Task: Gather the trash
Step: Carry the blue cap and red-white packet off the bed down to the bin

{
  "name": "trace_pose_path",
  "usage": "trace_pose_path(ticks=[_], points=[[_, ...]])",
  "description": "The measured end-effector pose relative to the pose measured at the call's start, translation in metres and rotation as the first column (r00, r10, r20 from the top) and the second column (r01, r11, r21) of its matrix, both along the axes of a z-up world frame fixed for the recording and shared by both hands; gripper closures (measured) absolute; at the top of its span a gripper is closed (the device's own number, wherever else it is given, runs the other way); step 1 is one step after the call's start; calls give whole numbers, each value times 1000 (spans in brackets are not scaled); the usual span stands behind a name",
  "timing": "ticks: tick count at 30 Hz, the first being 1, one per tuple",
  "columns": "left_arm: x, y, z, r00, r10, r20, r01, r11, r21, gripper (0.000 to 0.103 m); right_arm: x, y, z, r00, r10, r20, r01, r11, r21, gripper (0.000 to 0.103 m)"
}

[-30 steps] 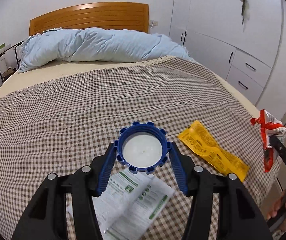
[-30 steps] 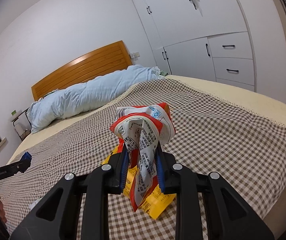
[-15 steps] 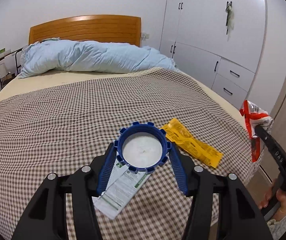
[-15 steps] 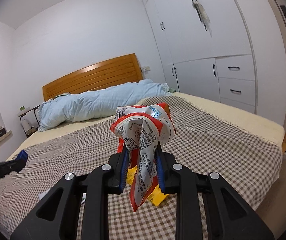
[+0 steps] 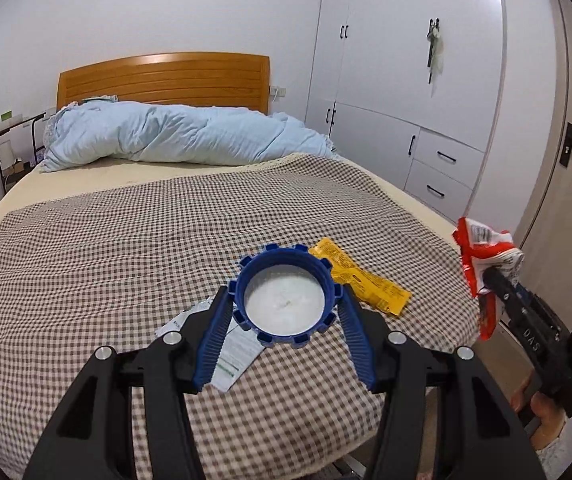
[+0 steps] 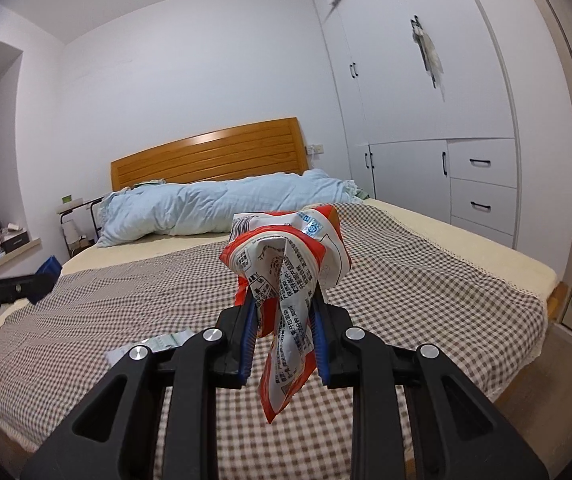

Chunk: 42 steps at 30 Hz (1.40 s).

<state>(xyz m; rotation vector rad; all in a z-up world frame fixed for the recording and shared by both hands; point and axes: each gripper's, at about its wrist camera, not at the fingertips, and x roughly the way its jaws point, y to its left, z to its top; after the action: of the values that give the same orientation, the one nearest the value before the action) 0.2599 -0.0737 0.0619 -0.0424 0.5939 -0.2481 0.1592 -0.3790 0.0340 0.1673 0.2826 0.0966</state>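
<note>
Both of my hands have drawn back from the bed (image 5: 98,248) since a second ago, and the checked cover now fills less of each view. My left gripper (image 5: 284,312) grips a blue notched cap (image 5: 284,300) by its rim, open side up, pale inside showing. My right gripper (image 6: 282,332) is clamped on a crumpled red-and-white wrapper (image 6: 286,264), held upright: bunched top above my fingers, long tail hanging below them. On the cover lies a yellow sachet (image 5: 362,280), its long axis running from near the cap toward the bed's right edge. A white-and-green leaflet (image 5: 234,352) lies flat beneath my left fingers.
</note>
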Motion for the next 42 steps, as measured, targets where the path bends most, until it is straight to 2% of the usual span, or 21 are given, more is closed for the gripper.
trace_pose_path(ticks=[15,20,25,35,42], points=[[-89,23,14,996,-49,76,52,998,-32,51,-71,26,6,997,68,27,-66,995,-69,79],[-115,31,9,993,-73,87,77,996,-43,51,-91,32,4,996,84,26,-81,992,-92,79],[-136,36,3,992,-86,94,93,994,-65,51,-108,32,0,992,122,7,-121,990,-76,79],[-168,50,-14,992,-83,92,92,991,-101,51,-133,44,-10,985,170,-31,-172,981,-94,79],[-197,54,-25,986,-93,138,106,990,-92,51,-146,45,-21,981,181,-66,-186,979,-86,79]])
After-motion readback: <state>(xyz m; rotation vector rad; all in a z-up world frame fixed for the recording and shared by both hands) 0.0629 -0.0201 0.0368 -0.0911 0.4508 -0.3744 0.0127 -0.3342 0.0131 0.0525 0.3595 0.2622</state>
